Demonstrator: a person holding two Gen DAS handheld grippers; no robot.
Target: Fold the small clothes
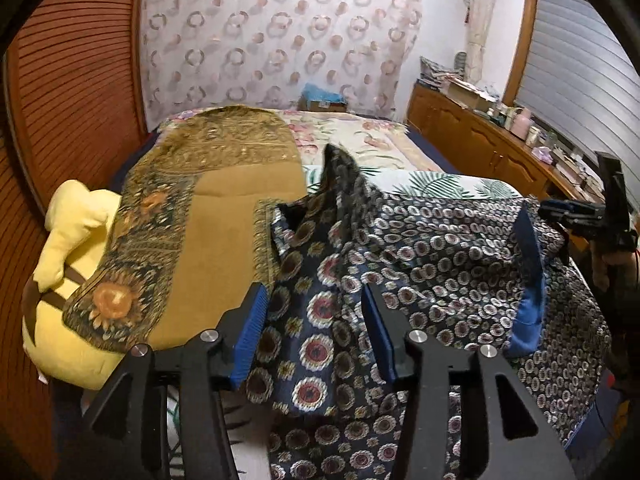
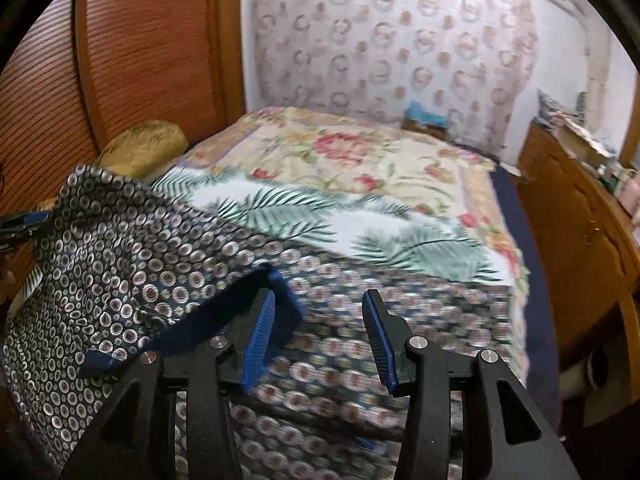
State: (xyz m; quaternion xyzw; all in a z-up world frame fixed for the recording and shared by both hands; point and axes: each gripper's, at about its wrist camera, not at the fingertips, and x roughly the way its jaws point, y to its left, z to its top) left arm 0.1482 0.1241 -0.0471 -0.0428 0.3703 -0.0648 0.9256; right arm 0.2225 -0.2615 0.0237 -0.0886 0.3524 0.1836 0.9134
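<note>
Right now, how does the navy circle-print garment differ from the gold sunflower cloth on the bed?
The navy circle-print garment is dark blue with white rings; the gold sunflower cloth is mustard with orange flowers. The garment is rumpled, one part peaked up; the cloth lies mostly smooth. The garment sits between the open left gripper fingers; the cloth lies beside them. Both rest on the bed.

Black left gripper (image 1: 316, 316), blue ribbed pads (image 1: 252, 332), silver screws (image 1: 416, 336)

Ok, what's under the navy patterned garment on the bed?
The navy patterned garment lies on a palm-leaf print sheet, which shows past its far edge. Whatever is directly beneath the garment is covered and cannot be seen.
</note>
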